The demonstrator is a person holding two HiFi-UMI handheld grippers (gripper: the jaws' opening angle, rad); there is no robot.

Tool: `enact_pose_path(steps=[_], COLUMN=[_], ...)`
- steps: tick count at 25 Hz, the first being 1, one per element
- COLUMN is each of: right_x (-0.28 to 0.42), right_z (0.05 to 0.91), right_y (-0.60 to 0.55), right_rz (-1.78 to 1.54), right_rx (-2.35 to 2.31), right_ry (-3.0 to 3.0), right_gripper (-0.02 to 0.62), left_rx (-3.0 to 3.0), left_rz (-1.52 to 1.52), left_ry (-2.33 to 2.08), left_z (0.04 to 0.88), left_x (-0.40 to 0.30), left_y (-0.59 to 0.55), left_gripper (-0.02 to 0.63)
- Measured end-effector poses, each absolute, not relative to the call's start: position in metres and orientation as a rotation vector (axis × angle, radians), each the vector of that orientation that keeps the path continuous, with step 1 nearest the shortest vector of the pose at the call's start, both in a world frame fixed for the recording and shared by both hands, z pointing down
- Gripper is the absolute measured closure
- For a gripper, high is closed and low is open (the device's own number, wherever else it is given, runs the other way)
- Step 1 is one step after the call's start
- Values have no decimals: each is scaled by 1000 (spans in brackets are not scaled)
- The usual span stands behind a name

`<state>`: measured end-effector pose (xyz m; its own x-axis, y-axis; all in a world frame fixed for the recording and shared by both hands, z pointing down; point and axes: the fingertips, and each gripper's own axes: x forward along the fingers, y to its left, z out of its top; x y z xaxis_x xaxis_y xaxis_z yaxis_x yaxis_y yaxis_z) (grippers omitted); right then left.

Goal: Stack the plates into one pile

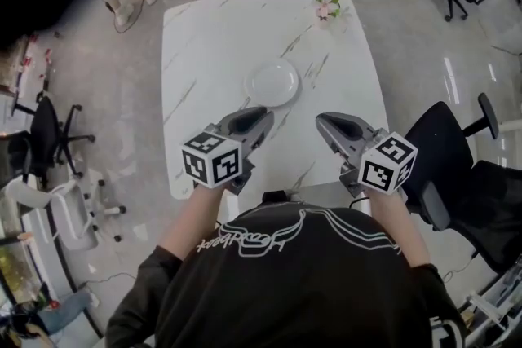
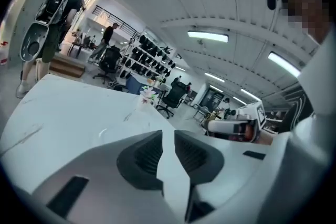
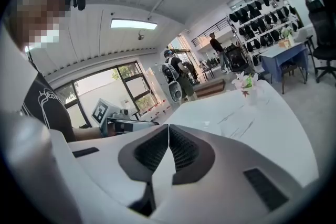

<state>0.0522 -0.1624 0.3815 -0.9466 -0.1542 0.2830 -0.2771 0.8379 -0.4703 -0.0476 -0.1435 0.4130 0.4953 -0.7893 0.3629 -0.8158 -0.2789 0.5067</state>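
White plates (image 1: 272,83) lie in one pile near the middle of the white marble table (image 1: 212,37). Both grippers hover over the table's near edge, short of the pile and apart from it. My left gripper (image 1: 259,115) points at the pile's near left side; in the left gripper view its jaws (image 2: 168,132) stand a narrow gap apart with nothing between them. My right gripper (image 1: 325,121) points at the pile's near right side; in the right gripper view its pads (image 3: 168,126) meet at the tips and hold nothing.
A small vase of pink flowers (image 1: 328,6) stands at the table's far right corner. A black office chair (image 1: 444,151) is close on the right, and another black chair (image 1: 49,134) and a white chair (image 1: 65,212) stand on the floor to the left.
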Motion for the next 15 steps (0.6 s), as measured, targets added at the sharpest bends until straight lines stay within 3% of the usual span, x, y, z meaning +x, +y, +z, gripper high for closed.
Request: enact_pose_path(steps=[9,15], right_x=[75,86], right_z=[338,320], right_y=[-130,-117], right_rz=[766,723], right_rx=[190,163], right_ry=[-2875,-2923], right_gripper=[568,569], left_rx=[2234,2311], left_rz=[-156,-85], left_ry=[-1166,-1218], left_z=[324,302], left_x=[14,30], left_y=[-92,-75], left_gripper=[576,578])
